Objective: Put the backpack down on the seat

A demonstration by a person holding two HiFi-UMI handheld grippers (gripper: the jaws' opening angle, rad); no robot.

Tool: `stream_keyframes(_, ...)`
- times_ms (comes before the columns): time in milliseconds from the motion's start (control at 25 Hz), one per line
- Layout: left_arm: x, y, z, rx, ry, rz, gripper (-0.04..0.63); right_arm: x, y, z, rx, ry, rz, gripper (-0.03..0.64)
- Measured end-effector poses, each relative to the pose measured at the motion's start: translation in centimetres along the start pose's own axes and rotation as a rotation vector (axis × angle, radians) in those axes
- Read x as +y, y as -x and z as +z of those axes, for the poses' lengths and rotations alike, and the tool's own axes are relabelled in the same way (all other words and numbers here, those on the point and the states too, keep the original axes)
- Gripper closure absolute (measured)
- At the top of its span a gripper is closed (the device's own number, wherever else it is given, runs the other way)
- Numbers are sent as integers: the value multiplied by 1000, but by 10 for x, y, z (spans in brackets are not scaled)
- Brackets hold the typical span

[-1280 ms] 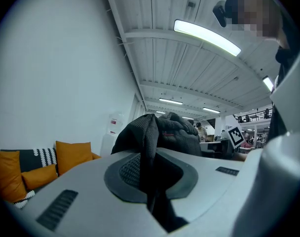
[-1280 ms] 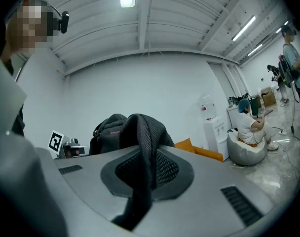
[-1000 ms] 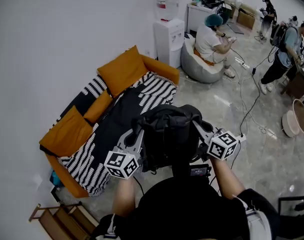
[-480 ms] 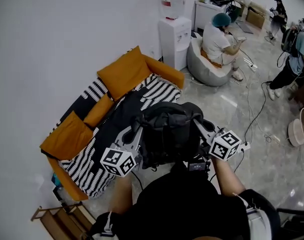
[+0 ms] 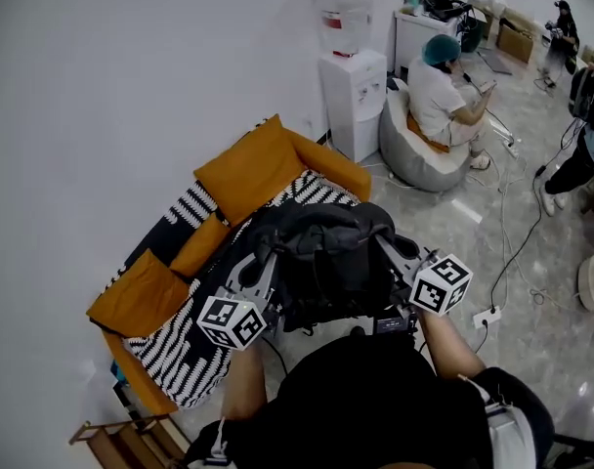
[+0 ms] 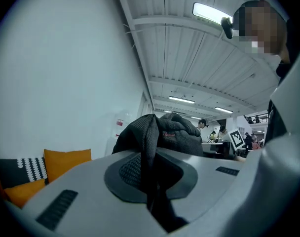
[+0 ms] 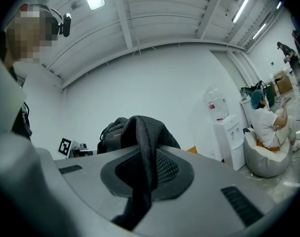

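A black backpack (image 5: 326,262) hangs in the air between my two grippers, over the front edge of the sofa seat (image 5: 175,350). The seat is covered by a black-and-white striped throw. My left gripper (image 5: 266,254) is shut on one mesh shoulder strap (image 6: 149,147), and the backpack's body (image 6: 182,135) shows beyond the jaws. My right gripper (image 5: 390,249) is shut on the other strap (image 7: 145,152), with the bag (image 7: 113,132) behind it. Both grippers point roughly level.
Orange cushions (image 5: 253,159) line the sofa's back against the white wall. A water dispenser (image 5: 354,96) stands past the sofa's far arm, with a person on a grey beanbag (image 5: 419,159) beside it. Cables and a power strip (image 5: 487,316) lie on the floor at right. A wooden rack (image 5: 111,443) sits at bottom left.
Both grippers have carried the backpack toward the sofa. The bag now overlaps the seat's front edge, whereas before it hung over the floor beside it. Both grips are unchanged.
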State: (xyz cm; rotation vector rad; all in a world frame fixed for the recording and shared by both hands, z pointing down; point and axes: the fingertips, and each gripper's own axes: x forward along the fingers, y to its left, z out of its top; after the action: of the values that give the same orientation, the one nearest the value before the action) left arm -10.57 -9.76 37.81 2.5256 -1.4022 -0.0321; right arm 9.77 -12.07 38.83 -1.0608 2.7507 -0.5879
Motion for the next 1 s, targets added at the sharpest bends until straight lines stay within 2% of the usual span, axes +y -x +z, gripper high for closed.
stream_keyframes(240, 23, -48, 3, -13, -21, 35, 560, -43, -33, 14, 13, 13, 32, 569)
stream_keyframes(440, 42, -82, 8, -17, 8, 63, 560, -74, -58, 24, 23, 3, 48, 569)
stream_keyframes(680, 58, -109, 7, 20, 9, 55, 560, -103, -83, 26, 14, -25, 33, 569)
stream_keyframes(1000, 109, -143, 4, 59, 17, 49, 560, -135, -141, 19, 48, -49, 22, 569)
